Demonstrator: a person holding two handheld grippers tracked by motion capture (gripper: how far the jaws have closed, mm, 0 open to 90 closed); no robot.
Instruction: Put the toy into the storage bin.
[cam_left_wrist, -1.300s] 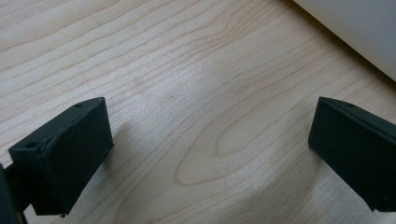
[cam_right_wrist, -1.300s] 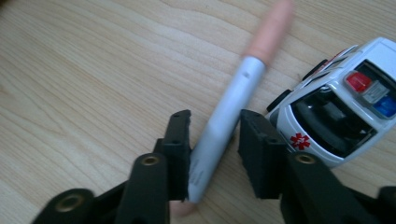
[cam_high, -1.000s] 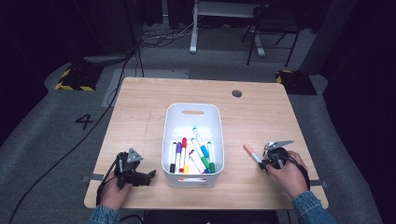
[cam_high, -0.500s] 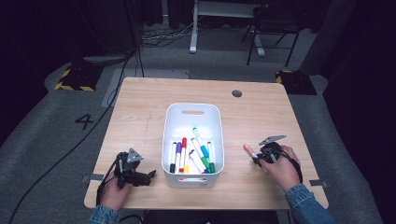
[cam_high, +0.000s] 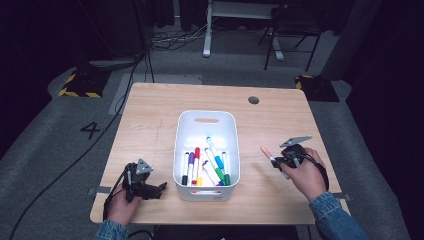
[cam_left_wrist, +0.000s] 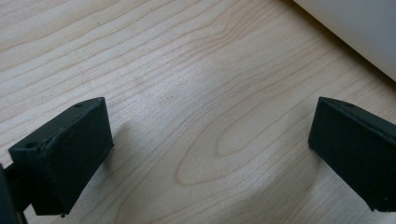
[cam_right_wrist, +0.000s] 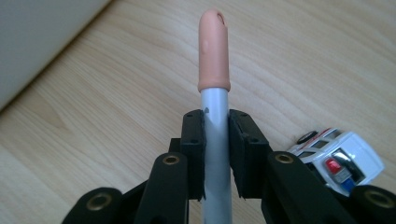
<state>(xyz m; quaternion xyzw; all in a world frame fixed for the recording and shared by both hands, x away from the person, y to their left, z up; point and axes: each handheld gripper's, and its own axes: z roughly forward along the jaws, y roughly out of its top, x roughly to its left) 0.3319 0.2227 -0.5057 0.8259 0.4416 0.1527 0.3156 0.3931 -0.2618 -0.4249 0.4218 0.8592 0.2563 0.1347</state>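
Peach-capped marker with a grey barrel (cam_right_wrist: 215, 93) sits pinched in our right claw (cam_right_wrist: 215, 135), both black jaws pressed flat on the barrel just below the cap. From the high view we hold that marker (cam_high: 268, 154) above the light wooden worktop (cam_high: 155, 125), cap pointing toward the white plastic bin (cam_high: 206, 120), which it has not reached. Inside the bin lie the other coloured markers (cam_high: 206, 167), side by side. Over on the other side, our left claw (cam_high: 159, 187) rests low on the worktop beside the bin, and in its own view (cam_left_wrist: 210, 154) the jaws stand wide apart with nothing between them.

Now the risks, as we judge them. The grip sits on a smooth round barrel, so a quick swing toward the bin could let it slide or twist. Come in too low and the cap may knock the bin's rim. Near the right claw we also spot a small white toy car (cam_right_wrist: 338, 156), and a careless sweep might nudge it.
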